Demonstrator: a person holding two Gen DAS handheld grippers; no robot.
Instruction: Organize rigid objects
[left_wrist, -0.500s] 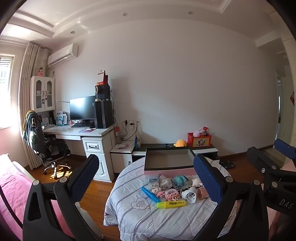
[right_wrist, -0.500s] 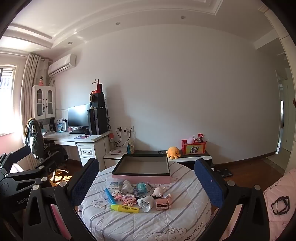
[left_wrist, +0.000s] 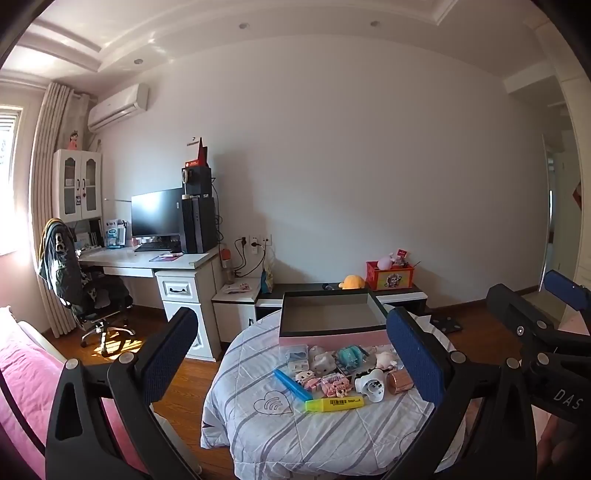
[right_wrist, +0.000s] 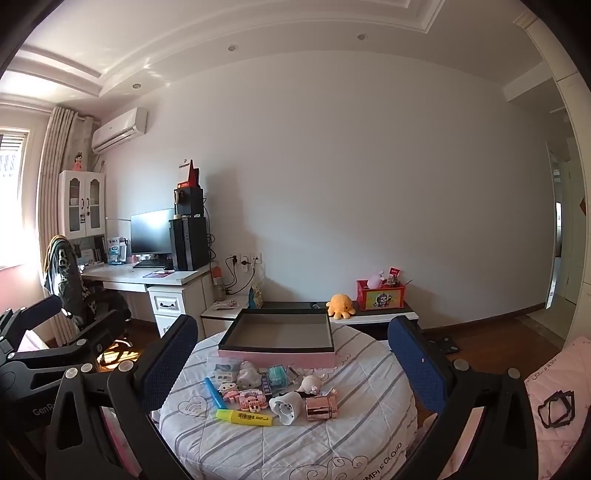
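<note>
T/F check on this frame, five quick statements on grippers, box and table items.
1. Both the left gripper and the right gripper are open and hold nothing. True.
2. The pink box already holds the toys. False: its inside looks empty.
3. The yellow highlighter lies nearest the camera. True.
4. The rose-gold cylinder stands upright. False: it lies on its side.
5. The blue pen is in the box. False: it lies on the cloth.
</note>
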